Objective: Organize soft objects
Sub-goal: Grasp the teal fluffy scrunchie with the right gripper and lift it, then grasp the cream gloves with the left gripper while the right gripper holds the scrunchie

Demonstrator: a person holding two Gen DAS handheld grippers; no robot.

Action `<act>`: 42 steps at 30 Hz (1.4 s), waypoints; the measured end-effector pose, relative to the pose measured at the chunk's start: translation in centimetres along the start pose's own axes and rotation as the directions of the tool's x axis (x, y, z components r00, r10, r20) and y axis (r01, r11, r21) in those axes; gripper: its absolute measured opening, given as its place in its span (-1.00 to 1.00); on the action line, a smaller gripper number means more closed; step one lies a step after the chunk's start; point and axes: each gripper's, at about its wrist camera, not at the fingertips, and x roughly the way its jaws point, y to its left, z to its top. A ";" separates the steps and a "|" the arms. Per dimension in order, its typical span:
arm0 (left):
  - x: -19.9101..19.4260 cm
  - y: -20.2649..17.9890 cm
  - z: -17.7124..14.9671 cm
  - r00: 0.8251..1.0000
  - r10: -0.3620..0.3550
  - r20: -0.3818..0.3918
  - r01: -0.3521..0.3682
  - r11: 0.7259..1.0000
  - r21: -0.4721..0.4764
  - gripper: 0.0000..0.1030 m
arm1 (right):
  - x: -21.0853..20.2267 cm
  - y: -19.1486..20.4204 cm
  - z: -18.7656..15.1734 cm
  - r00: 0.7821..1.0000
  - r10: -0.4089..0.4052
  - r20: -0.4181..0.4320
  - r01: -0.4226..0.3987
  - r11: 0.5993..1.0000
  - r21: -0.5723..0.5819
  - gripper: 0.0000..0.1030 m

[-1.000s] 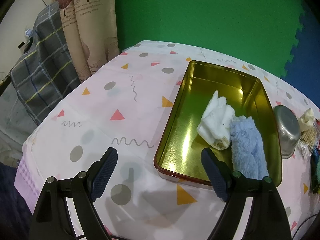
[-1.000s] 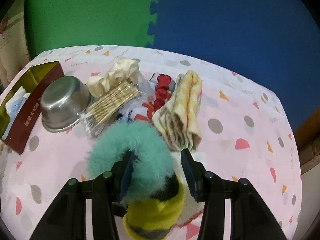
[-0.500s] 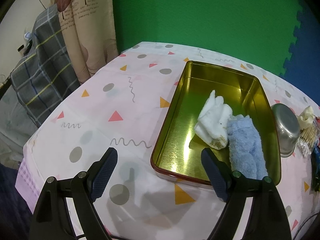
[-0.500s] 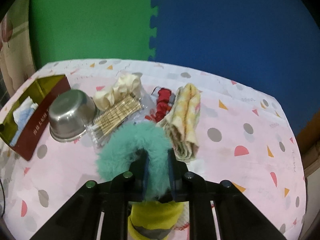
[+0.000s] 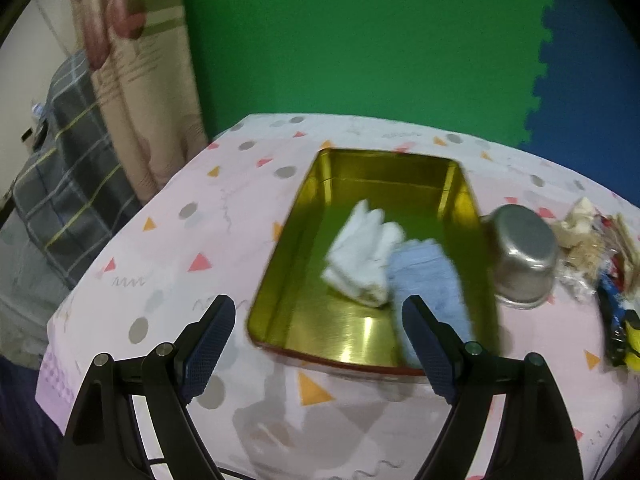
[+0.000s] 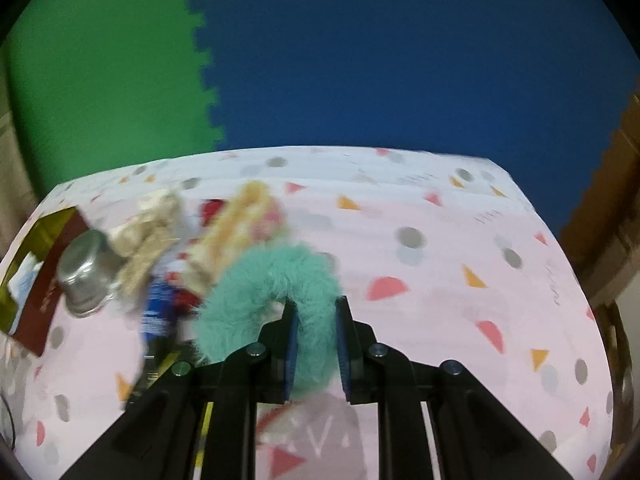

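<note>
Right gripper (image 6: pixel 316 322): sitting at the lower centre of the right wrist view, its two blue pads pressing together on one limb of the teal fluffy ring (image 6: pixel 272 292).
Teal fluffy ring: arching up and to the left of the pads in the middle of the frame, its free end hanging toward the lower left, raised clear of the tablecloth (image 6: pixel 440 280).
Left gripper (image 5: pixel 318 322): standing wide apart at the bottom of the left wrist view, nothing lying between its pads, pointing down at the near rim of the gold tin (image 5: pixel 304 216).
Gold tin: lying in the centre of the left wrist view; showing as a red-sided corner at the far left edge of the right wrist view.
White cloth (image 5: pixel 362 248): resting crumpled in the middle of the tin.
Blue towel (image 5: pixel 430 280): lying just right of the white cloth, touching it, reaching toward the tin's near right corner.
Steel bowl (image 5: pixel 522 254): sitting upturned on the tablecloth, just beside the tin's right wall.
Yellow cloth (image 6: pixel 236 232): lying folded upper left of the teal ring in the right wrist view, blurred.
Remaining pile (image 6: pixel 156 216): cream fabric, red and blue items crowding between bowl and yellow cloth, too blurred to tell apart.
Backdrop: green foam mat (image 5: pixel 360 40) filling the upper frame, meeting blue foam mat (image 6: pixel 400 60) along a toothed seam.
</note>
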 end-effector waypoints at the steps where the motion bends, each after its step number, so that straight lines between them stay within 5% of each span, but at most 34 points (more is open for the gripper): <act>1: -0.4 -0.8 0.3 1.000 -0.011 0.009 0.011 1.000 0.019 0.61 | 0.4 -1.0 -0.2 1.000 -0.027 -0.003 0.027 1.000 0.003 -0.67; 5: -1.4 -4.0 1.3 0.998 -0.064 0.021 0.062 0.994 0.085 0.61 | 2.5 -3.6 -1.1 0.993 -0.114 -0.041 0.114 0.994 -0.002 -0.67; 15: -1.5 -13.6 4.0 0.973 -0.230 -0.002 0.224 0.943 0.245 0.61 | 5.5 -7.0 -3.1 0.989 -0.131 -0.075 0.135 0.989 0.058 -0.67; 24: 1.4 -21.3 6.1 0.919 -0.385 -0.082 0.390 0.868 0.306 0.59 | 5.6 -6.6 -3.1 0.985 -0.151 -0.077 0.154 0.987 0.033 -0.64; 31: 5.8 -24.0 7.1 0.899 -0.390 -0.201 0.431 0.869 0.242 0.18 | 5.6 -6.7 -3.1 0.987 -0.137 -0.079 0.141 0.989 0.046 -0.63; 33: 6.9 -24.6 7.3 0.883 -0.409 -0.231 0.456 0.864 0.213 0.15 | 5.7 -6.7 -3.1 0.988 -0.133 -0.079 0.137 0.989 0.049 -0.63; 38: 7.9 -26.1 7.4 0.880 -0.404 -0.250 0.459 0.859 0.226 0.07 | 5.8 -6.8 -3.1 0.988 -0.129 -0.079 0.133 0.990 0.052 -0.63; 42: 8.5 -27.0 7.3 0.864 -0.411 -0.290 0.480 0.847 0.229 -0.56 | 5.8 -6.9 -3.1 0.989 -0.123 -0.079 0.128 0.990 0.057 -0.63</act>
